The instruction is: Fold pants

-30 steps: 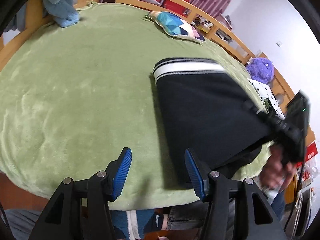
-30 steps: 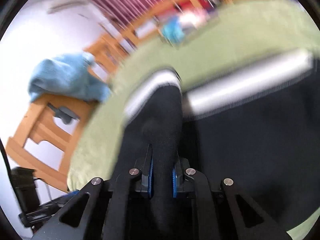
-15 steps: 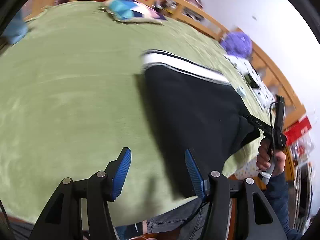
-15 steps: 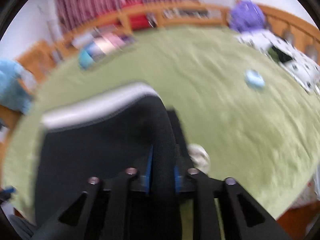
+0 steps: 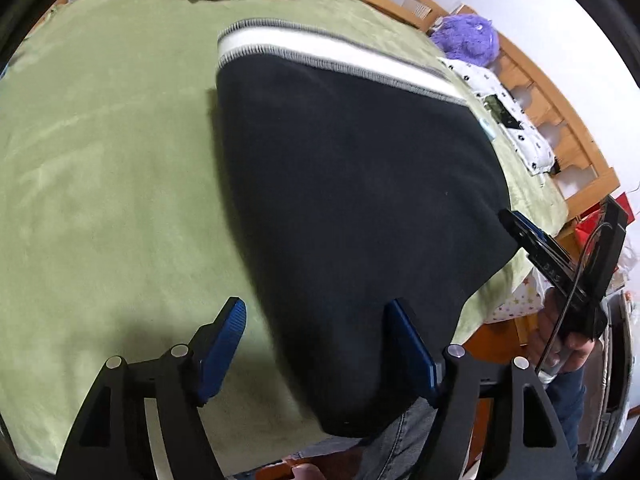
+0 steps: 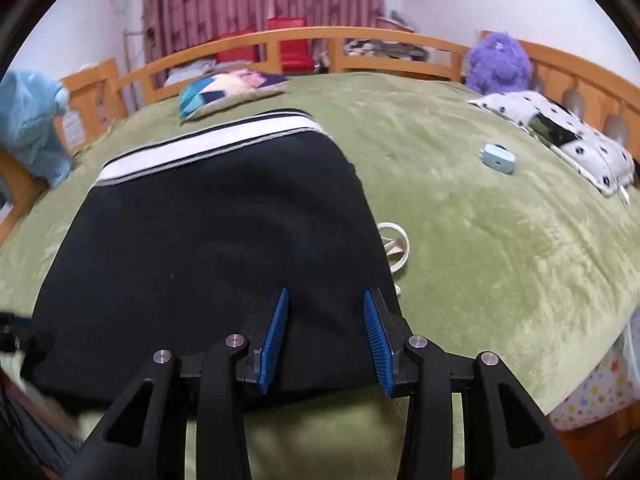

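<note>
bed (image 6: 500, 240): green cover, bearing all | pants (image 6: 208, 248): black, flat on near edge, white band far side | left tool (image 5: 316, 344): wide open, empty | right tool (image 6: 325, 332): parted, empty, over near hem | next: grip both near corners evenly, keep edges aligned

Black pants (image 6: 208, 264) with a white, grey-stitched band (image 5: 320, 54) along the far edge, folded into a flat block on the green bed cover (image 6: 500, 240), near end reaching the cover's near edge.
</note>
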A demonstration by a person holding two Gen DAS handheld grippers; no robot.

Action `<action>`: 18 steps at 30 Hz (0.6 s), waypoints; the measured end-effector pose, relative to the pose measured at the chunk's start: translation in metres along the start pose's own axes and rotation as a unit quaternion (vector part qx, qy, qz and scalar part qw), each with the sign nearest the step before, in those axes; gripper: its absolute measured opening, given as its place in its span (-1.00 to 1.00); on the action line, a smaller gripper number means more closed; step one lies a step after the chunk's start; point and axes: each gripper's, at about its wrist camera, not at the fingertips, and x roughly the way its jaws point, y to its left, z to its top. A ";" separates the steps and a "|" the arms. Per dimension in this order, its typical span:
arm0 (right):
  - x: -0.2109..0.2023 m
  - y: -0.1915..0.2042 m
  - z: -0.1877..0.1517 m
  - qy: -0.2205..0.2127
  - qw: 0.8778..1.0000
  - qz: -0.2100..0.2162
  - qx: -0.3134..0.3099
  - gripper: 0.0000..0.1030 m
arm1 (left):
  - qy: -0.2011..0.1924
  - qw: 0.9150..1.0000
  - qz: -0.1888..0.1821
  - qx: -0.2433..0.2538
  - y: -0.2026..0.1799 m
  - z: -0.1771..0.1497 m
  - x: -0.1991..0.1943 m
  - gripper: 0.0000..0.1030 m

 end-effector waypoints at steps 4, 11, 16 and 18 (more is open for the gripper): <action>-0.013 -0.015 0.028 -0.010 0.999 0.036 0.020 0.05 | -0.043 0.999 0.027 0.007 0.005 0.016 -0.014 0.38; 0.043 -0.018 0.065 0.060 0.997 0.047 0.012 -0.27 | -0.056 0.997 0.044 -0.003 0.010 0.045 0.000 0.37; 0.060 -0.022 0.073 0.058 0.996 0.063 0.020 -0.21 | -0.049 0.998 0.034 -0.028 0.012 0.058 0.021 0.35; 0.069 -0.022 0.077 0.072 0.995 0.065 0.020 -0.12 | -0.042 0.998 0.027 -0.036 0.011 0.063 0.031 0.36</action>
